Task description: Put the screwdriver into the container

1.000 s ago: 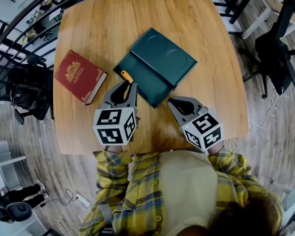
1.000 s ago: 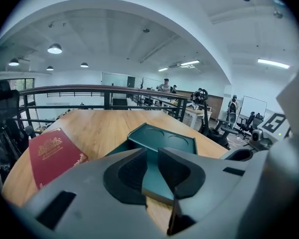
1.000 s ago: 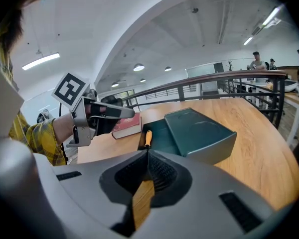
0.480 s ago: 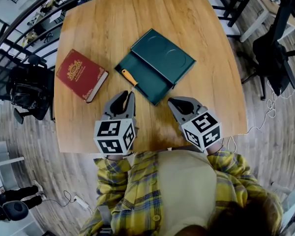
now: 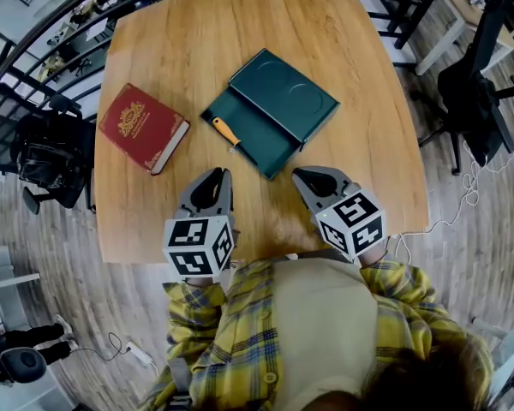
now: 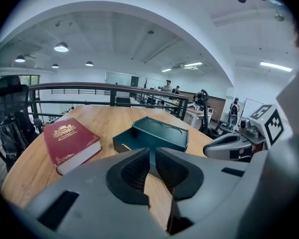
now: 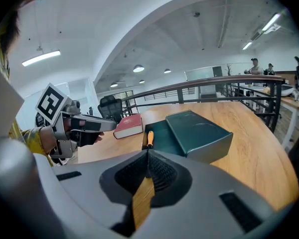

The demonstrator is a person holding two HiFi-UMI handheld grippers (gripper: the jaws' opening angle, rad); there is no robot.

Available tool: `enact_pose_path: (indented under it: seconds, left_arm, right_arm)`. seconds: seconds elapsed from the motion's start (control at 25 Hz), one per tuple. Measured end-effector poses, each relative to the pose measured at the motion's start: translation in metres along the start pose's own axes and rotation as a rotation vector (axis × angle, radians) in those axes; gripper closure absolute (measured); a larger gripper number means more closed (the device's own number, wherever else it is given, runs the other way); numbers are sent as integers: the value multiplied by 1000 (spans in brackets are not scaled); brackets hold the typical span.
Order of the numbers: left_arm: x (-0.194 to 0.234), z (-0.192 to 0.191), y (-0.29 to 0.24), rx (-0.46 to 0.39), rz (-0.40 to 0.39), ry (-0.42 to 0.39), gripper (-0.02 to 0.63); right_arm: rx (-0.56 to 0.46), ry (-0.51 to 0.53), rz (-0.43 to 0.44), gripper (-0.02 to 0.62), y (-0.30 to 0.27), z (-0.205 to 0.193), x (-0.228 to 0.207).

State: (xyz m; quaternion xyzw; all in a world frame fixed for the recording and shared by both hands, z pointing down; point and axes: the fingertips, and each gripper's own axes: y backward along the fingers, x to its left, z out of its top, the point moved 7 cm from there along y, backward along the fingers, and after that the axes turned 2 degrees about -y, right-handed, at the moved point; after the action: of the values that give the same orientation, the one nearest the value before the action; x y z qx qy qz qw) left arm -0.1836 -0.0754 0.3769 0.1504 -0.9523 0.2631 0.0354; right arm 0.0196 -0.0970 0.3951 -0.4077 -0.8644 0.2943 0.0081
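The screwdriver (image 5: 225, 132) with its orange handle (image 7: 150, 137) lies in the open tray of the dark green container (image 5: 255, 144), beside the container's raised lid part (image 5: 283, 97). My left gripper (image 5: 218, 175) hovers over the table, short of the container and apart from the screwdriver. Its jaws (image 6: 152, 151) are closing, a narrow gap shows, and nothing is between them. My right gripper (image 5: 301, 176) hangs near the container's near corner. In the right gripper view its tips (image 7: 148, 152) meet, empty.
A red book (image 5: 143, 128) lies on the wooden table (image 5: 351, 169) left of the container. The table's near edge runs just under both grippers. Office chairs and a black railing stand around the table.
My left gripper has drawn back toward the table's near edge, away from the screwdriver, which stays in the tray. The right gripper has hardly moved.
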Motion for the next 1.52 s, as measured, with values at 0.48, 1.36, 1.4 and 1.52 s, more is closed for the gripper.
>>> enact_pose_path:
  seconds: [0.48, 1.36, 1.4, 1.52]
  left_arm:
    - [-4, -16, 10, 19, 24, 2, 584]
    - [-8, -19, 10, 22, 23, 22, 584]
    - [-8, -19, 9, 24, 23, 21, 584]
    - [-8, -19, 9, 24, 21, 21, 584]
  right_arm:
    - [-8, 35, -25, 531, 3, 0, 3]
    - [-10, 47, -39, 531, 4, 4, 0]
    - [-10, 46, -39, 531, 4, 4, -1]
    - [-10, 44, -37, 531, 4, 4, -1]
